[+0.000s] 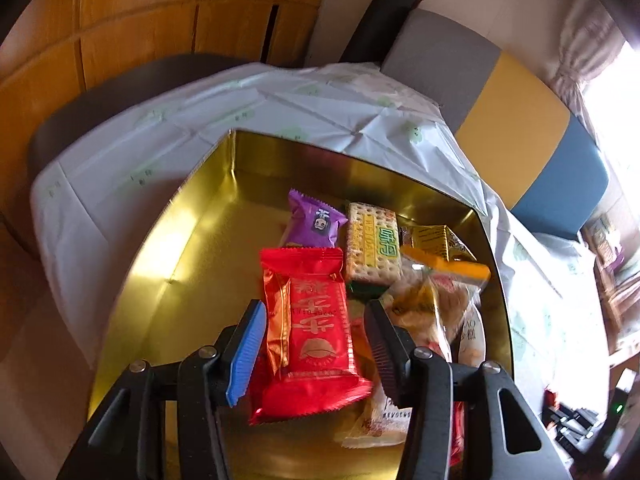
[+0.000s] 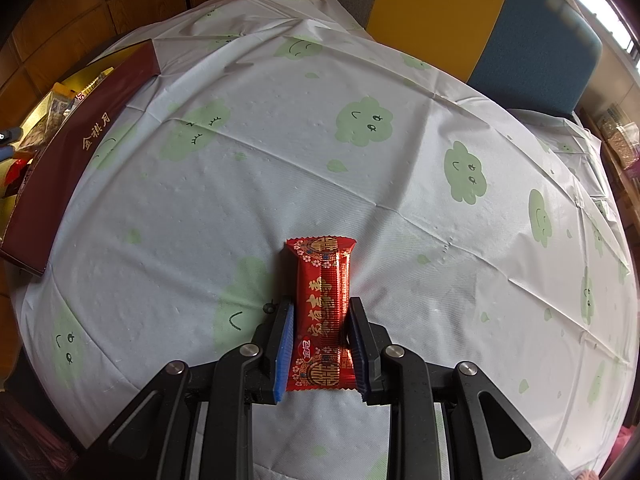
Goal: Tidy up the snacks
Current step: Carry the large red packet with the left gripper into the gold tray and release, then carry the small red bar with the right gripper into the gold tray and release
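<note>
In the left wrist view my left gripper (image 1: 316, 320) hangs over a gold-lined box (image 1: 200, 216) with its jaws wide apart. A red snack packet (image 1: 312, 332) lies between the fingers, clear of both pads. Behind it lie a purple packet (image 1: 316, 224), a cracker pack (image 1: 372, 248), a gold packet (image 1: 436, 240) and a clear bag with an orange top (image 1: 436, 292). In the right wrist view my right gripper (image 2: 321, 332) is shut on a red patterned snack bar (image 2: 323, 312) at the tablecloth. The box's dark red side (image 2: 72, 160) stands at the left.
The round table carries a white cloth with green cloud faces (image 2: 364, 120). Chairs in grey, yellow and blue (image 2: 440, 12) stand behind the table. Wooden cabinets (image 1: 140, 20) fill the back left. Shelves with clutter (image 1: 608, 264) are at the right.
</note>
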The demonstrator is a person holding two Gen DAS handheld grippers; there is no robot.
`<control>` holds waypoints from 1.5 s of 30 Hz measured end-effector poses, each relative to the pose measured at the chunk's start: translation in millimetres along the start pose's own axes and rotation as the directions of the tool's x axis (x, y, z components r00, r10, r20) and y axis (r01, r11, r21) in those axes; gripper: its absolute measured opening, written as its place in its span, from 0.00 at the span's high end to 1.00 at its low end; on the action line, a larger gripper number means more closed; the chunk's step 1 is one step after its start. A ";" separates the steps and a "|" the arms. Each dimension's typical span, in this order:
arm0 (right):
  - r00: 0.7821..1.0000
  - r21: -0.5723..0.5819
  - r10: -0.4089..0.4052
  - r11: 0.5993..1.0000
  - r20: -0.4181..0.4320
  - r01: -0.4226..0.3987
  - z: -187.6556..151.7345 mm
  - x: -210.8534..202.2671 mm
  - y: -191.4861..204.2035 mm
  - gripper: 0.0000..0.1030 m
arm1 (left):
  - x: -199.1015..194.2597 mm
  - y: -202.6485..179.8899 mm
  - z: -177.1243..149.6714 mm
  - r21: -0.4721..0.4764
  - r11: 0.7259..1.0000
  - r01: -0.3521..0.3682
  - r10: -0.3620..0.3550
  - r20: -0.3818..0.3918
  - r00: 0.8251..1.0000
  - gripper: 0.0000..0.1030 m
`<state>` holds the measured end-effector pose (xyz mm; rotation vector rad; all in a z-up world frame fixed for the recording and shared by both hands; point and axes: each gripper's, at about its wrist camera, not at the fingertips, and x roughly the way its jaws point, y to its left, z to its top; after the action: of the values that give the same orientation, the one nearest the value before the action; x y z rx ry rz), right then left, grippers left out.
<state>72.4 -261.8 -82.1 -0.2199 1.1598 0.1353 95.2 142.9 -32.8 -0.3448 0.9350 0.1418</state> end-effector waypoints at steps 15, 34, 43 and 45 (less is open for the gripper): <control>1.000 -0.009 -0.018 1.000 0.006 0.019 0.1 -1.3 1.2 0.75 | -48.2 -26.2 -23.1 0.137 0.989 -0.055 0.039 0.118 0.992 0.50; 0.999 0.010 0.036 0.999 0.021 -0.036 14.2 -17.1 6.8 0.77 | -64.1 -26.0 -34.4 0.166 0.985 -0.049 0.024 0.150 0.988 0.50; 0.967 -0.117 0.207 0.975 0.151 -0.191 48.1 -61.0 79.9 0.77 | -70.9 -17.0 -35.8 0.152 0.987 -0.055 0.029 0.170 0.985 0.50; 0.949 -0.154 0.262 0.959 0.176 -0.236 57.5 -71.0 101.5 0.77 | -72.8 -13.4 -35.1 0.145 0.988 -0.058 0.033 0.175 0.984 0.50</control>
<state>73.5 -148.9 -5.2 -0.1706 0.9801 0.4493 29.1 120.2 9.9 -0.1689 0.7770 0.1403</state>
